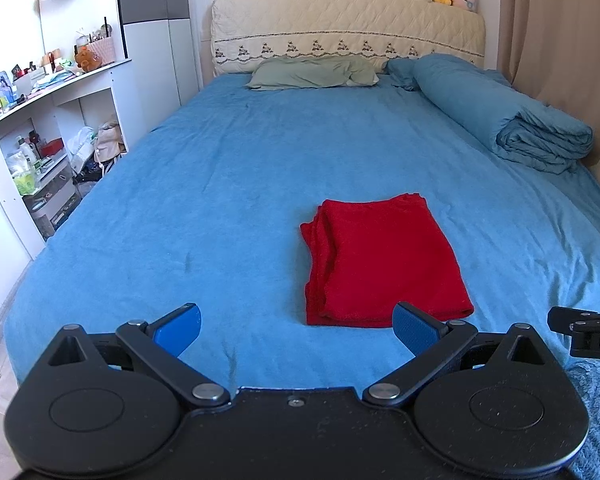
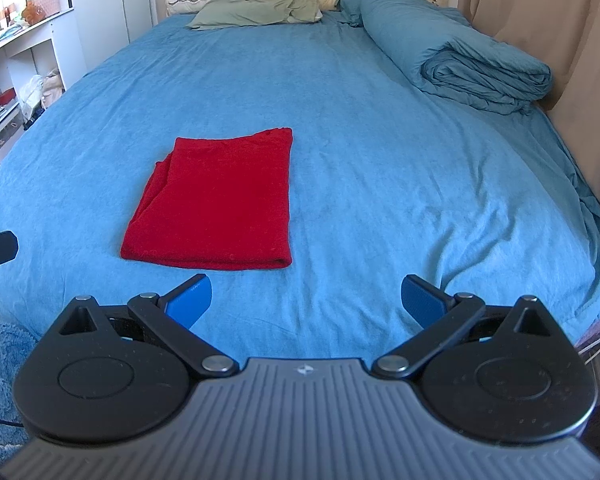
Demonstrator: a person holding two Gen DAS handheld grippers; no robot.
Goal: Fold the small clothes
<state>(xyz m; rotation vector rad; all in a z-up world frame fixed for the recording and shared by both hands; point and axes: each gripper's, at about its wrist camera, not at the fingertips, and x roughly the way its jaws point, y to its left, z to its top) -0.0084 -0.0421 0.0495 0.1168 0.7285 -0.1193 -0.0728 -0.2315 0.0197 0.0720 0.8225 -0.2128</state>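
Both grippers are held low at the foot of the bed, jaws spread and empty. The left gripper (image 1: 296, 330) is judged nearer: the folded red garment (image 1: 384, 260) lies just ahead, slightly right. From the right gripper (image 2: 306, 300) it lies ahead-left, long axis running toward the headboard (image 1: 348, 28).

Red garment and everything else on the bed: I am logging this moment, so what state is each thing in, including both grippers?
red garment: folded into a flat rectangle, lying on the sheet, untouched
left gripper: open, empty, apart from the garment
right gripper: open, empty, apart from the garment
blue duvet: folded and rolled, along the bed's right side
green pillow: lying flat by the headboard, rumpled
blue sheet: spread over the bed, lightly creased
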